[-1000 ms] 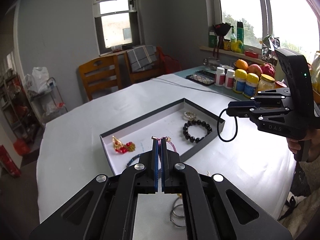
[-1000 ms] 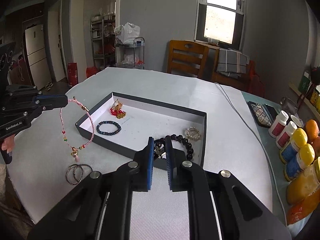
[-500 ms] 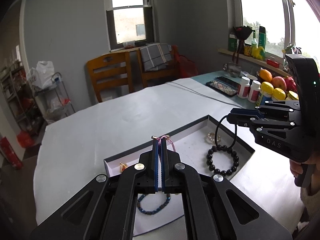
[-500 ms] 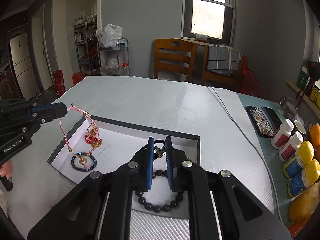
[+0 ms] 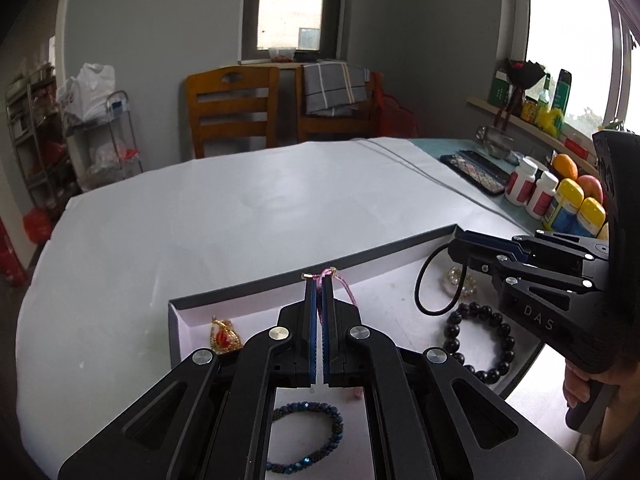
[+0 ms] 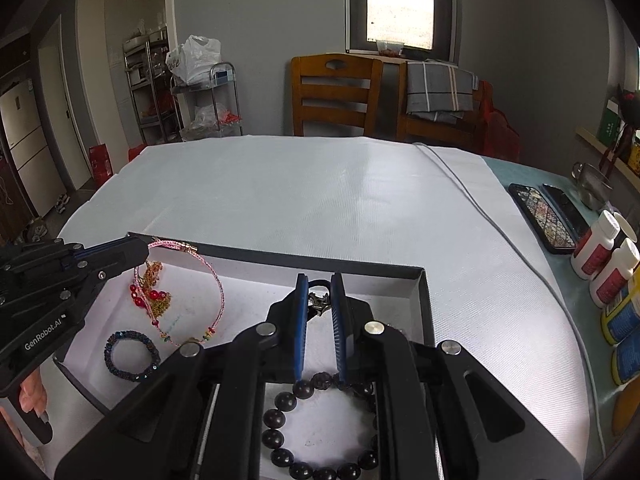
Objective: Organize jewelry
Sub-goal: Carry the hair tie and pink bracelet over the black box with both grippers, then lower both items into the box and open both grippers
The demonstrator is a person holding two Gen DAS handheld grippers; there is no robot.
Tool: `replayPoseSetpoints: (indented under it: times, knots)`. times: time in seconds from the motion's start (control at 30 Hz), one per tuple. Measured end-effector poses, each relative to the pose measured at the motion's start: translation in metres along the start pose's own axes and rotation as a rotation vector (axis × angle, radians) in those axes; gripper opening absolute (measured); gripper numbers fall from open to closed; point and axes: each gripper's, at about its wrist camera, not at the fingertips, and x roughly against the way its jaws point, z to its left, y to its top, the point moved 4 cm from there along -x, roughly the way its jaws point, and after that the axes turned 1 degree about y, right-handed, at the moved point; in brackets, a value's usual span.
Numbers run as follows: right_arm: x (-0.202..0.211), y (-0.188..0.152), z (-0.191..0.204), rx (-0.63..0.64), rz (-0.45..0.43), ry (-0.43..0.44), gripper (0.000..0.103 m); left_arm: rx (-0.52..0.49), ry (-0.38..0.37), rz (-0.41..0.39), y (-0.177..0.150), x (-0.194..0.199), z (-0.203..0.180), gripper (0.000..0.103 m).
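A shallow grey box (image 5: pixel 360 256) (image 6: pixel 424 304) with a white floor lies on the table. My left gripper (image 5: pixel 319 280) (image 6: pixel 140 254) is shut on a pink cord bracelet (image 6: pixel 212 280) (image 5: pixel 344 286) that hangs over the box, its lower end touching the floor. My right gripper (image 6: pixel 320 292) (image 5: pixel 456 246) is shut on a thin black cord loop (image 5: pixel 436 284) with a small metal charm (image 6: pixel 318 302), held above the box. In the box lie a black bead bracelet (image 6: pixel 288 432) (image 5: pixel 480 344), a blue bead bracelet (image 6: pixel 128 354) (image 5: pixel 308 436), red and gold earrings (image 6: pixel 152 296) (image 5: pixel 224 338) and a pale bead piece (image 5: pixel 460 284).
White cloth (image 6: pixel 320 192) covers the table. Pill bottles (image 6: pixel 600 248) (image 5: pixel 532 188), phones (image 6: pixel 548 212) and fruit (image 5: pixel 576 172) stand along the right edge. A grey cable (image 6: pixel 480 200) runs across the cloth. Wooden chairs (image 6: pixel 332 96) stand behind the table.
Both grippers have moved forward over the box and lower. The pink bracelet has come down from the air at the table's left into the box. The black loop now hangs over the box's right part.
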Motion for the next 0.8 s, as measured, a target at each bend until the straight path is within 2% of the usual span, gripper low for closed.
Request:
replayPoseSetpoints:
  times: [0.13,0.4,0.8]
  knots:
    - [-0.017,-0.007,0.001,-0.001,0.055,0.0,0.011,-0.053,0.032,0.042,-0.007,-0.014,-0.007,0.002]
    - [-0.04,-0.017,-0.007,-0.042,0.199,-0.018,0.011,-0.067,0.07,0.109,-0.017,-0.029,-0.001,0.002]
    - [-0.046,-0.02,-0.008,-0.061,0.21,0.001,0.012,-0.102,0.094,0.143,-0.023,-0.037,-0.007,0.002]
